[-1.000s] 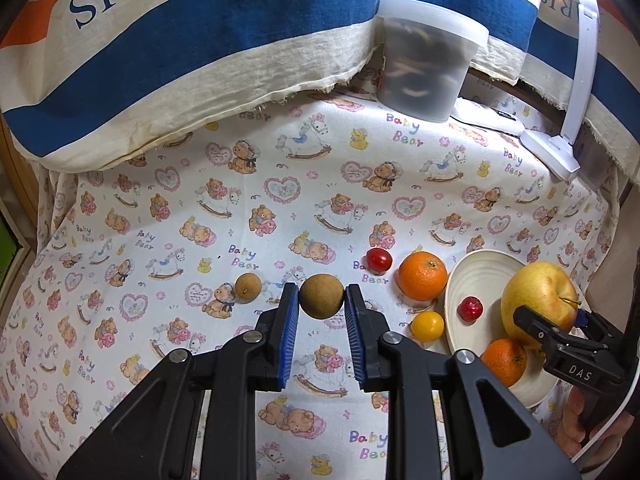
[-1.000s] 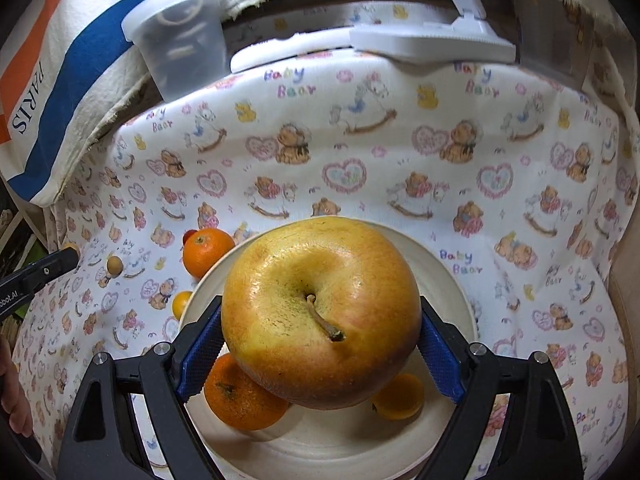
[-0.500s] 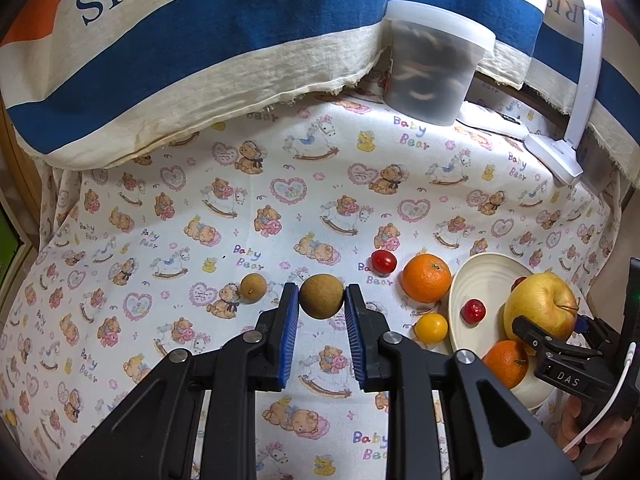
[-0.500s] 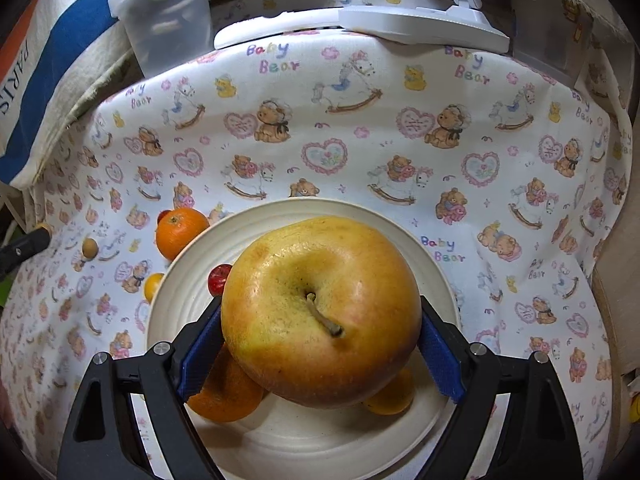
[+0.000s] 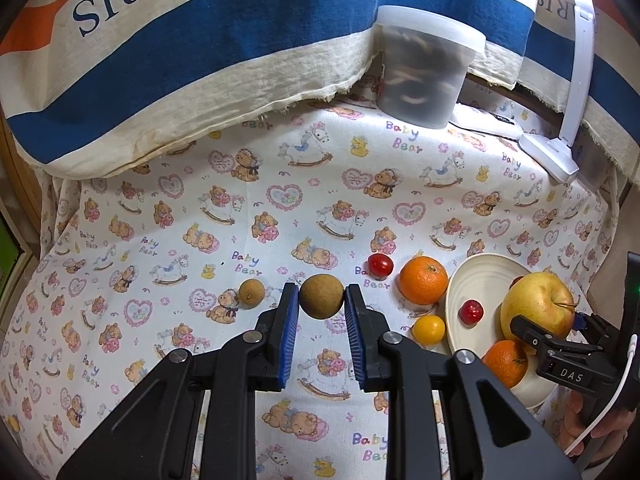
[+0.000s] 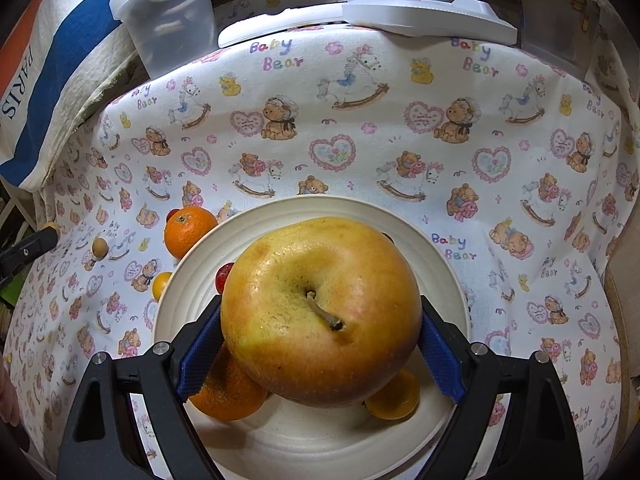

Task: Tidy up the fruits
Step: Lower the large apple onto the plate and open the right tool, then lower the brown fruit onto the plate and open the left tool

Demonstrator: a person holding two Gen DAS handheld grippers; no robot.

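My right gripper [image 6: 320, 344] is clamped on the big apple [image 6: 320, 312] over the plate [image 6: 436, 248], ready to set it among the fruit there. My left gripper [image 5: 321, 300] pinches a brown fruit [image 5: 321, 295], apparently lifted off the tabletop [image 5: 280, 200], plate-bound next I'd guess.

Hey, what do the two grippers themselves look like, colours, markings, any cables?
Both are matte black plastic. The left gripper and right gripper have blue ribbed finger pads and silver rivets. In the left view, the right one shows white "DAS" lettering, a white cable and a green light.
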